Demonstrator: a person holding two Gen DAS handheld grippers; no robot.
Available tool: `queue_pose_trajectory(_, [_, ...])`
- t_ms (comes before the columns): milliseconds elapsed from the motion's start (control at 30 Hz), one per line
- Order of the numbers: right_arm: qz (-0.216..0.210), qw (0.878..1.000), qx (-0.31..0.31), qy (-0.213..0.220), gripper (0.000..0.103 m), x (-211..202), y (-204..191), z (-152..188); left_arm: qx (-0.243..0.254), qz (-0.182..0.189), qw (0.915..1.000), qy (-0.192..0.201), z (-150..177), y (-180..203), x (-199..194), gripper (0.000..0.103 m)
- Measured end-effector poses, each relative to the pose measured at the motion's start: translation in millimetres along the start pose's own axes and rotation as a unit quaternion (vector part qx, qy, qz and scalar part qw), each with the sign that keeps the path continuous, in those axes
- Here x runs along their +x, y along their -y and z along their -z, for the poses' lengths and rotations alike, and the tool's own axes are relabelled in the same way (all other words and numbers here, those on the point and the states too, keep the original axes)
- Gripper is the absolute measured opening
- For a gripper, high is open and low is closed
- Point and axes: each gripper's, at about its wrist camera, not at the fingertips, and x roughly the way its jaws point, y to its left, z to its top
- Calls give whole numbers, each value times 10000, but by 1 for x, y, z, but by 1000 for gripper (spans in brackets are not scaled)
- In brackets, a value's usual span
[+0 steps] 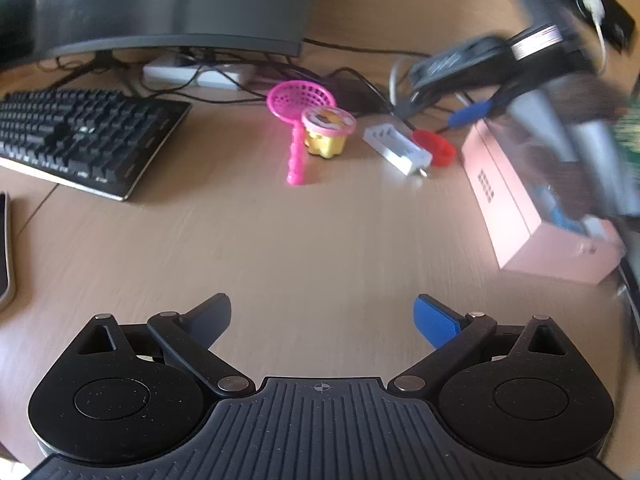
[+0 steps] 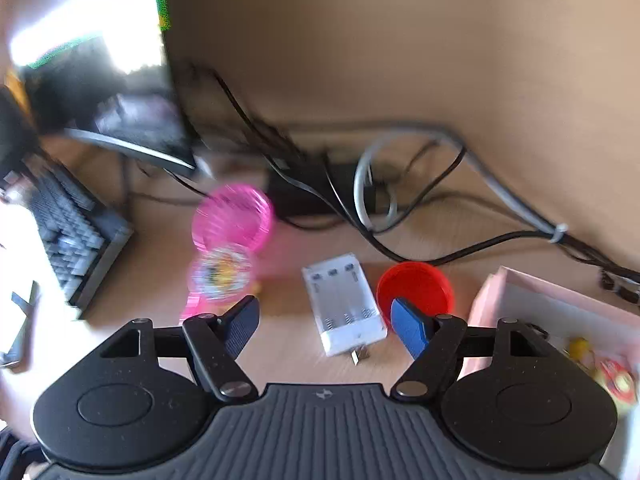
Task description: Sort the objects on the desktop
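The right hand-held gripper (image 2: 322, 322) is hovering released and empty over the white battery charger (image 2: 344, 306), which is lying on the surface beside the red cap (image 2: 416, 284) near the pink box (image 2: 492, 292); the next step looks like closing on it. The left hand-held gripper (image 1: 322, 316) is waiting, spread wide and empty.

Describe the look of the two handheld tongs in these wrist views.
Both match. The left tongs and right tongs have a black ribbed body with a small crosshair mark, two round black discs at the sides, black linkage arms with silver rivets, and blue fingertip pads. No cables or sleeves are visible on them.
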Motion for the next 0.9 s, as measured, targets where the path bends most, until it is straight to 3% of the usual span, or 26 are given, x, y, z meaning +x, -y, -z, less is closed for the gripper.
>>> queue_pose_trajectory(167, [421, 9980, -225, -426, 73, 44, -1, -6, -281, 14, 9996, 19, 2, -20, 3, 101])
queue_pose_trajectory(300, [42, 9973, 53, -725, 57, 48, 2, 4, -353, 1, 9994, -61, 5, -29, 8, 101])
queue_pose_trajectory(400, [-432, 9952, 139, -873, 49, 36, -8, 20, -247, 47, 9996, -125, 7, -28, 10, 101])
queue_pose_trajectory(700, [-1577, 9797, 209, -1223, 48, -21, -39, 108, 244, 230, 9987, -389, 22, -16, 11, 101])
queue_pose_trajectory(767, [-1594, 9800, 259, -1161, 48, -36, -35, 128, 276, 253, 9986, -375, 21, -15, 12, 101])
queue_pose_trajectory(900, [-1201, 9874, 545, -879, 48, -74, -13, 169, 118, 83, 9997, -220, 5, -15, 21, 101])
